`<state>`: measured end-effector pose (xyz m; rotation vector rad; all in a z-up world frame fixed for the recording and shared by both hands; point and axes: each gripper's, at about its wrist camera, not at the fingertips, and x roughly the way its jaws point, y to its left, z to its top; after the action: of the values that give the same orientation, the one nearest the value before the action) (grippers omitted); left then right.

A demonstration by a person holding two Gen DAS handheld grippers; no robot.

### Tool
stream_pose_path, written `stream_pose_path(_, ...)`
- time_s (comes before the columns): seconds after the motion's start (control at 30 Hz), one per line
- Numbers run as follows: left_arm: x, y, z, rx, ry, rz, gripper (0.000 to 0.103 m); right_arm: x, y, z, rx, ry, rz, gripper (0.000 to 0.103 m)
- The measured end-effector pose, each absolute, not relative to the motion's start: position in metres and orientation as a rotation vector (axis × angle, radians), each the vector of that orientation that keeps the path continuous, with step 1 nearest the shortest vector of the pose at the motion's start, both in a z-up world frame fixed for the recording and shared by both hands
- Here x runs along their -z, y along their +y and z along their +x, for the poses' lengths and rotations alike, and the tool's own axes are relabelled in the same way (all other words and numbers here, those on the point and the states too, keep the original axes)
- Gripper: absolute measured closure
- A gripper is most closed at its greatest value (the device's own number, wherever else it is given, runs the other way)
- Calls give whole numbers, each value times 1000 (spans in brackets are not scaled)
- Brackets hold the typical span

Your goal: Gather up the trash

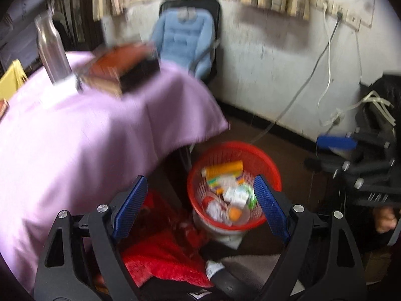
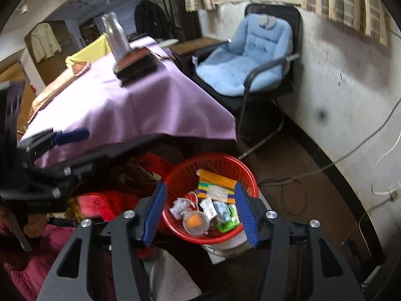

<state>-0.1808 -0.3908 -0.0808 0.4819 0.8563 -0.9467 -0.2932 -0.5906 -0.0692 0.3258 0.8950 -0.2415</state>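
Note:
A red mesh basket (image 1: 269, 165) stands on the floor beside the table and holds several pieces of trash: an orange box (image 1: 224, 168), white wrappers, a clear cup with an orange lid (image 1: 235, 214). My left gripper (image 1: 200, 202) is open and empty above the basket's near left side. The basket also shows in the right wrist view (image 2: 186, 169), with the orange box (image 2: 218, 179) and the cup (image 2: 194, 220) in it. My right gripper (image 2: 199, 207) is open and empty, just above the basket. The right gripper shows in the left wrist view (image 1: 335, 143), and the left one in the right wrist view (image 2: 70, 135).
A table under a purple cloth (image 1: 75, 130) carries a steel bottle (image 1: 52, 50) and stacked books (image 1: 120, 67). A blue-cushioned chair (image 2: 250, 57) stands by the wall. Red fabric (image 1: 163, 258) lies near the basket. Cables (image 2: 351, 155) run along the wall and floor.

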Motion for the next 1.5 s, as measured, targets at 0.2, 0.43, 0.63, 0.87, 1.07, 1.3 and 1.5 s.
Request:
stream_pose_path(0.2,147,-409,-171,924,1050,555,19,111,-600,-279,262,1007,346,45)
stream_pose_path(0.43,170,-419,-171,911,1085,610,19,141,-607,-270,270,1106,355,34)
stream_pose_path(0.63,164,-421,-168,905,1038,604,19,153,-607,-270,260,1154,347,31)
stream_pose_path(0.87,145,-415,-178,899,911,617,14,151,-598,-269,254,1173,296,20)
stream_pose_path(1.07,148,-418,-176,928,940,613,12,156,-595,-266,241,1205,277,18)
stream_pose_path(1.3,161,-425,-177,931,982,640,12,160,-596,-266,240,1219,284,17)
stream_pose_path(1.5,163,-427,-183,945,971,671,12,160,-598,-266,239,1219,284,17)
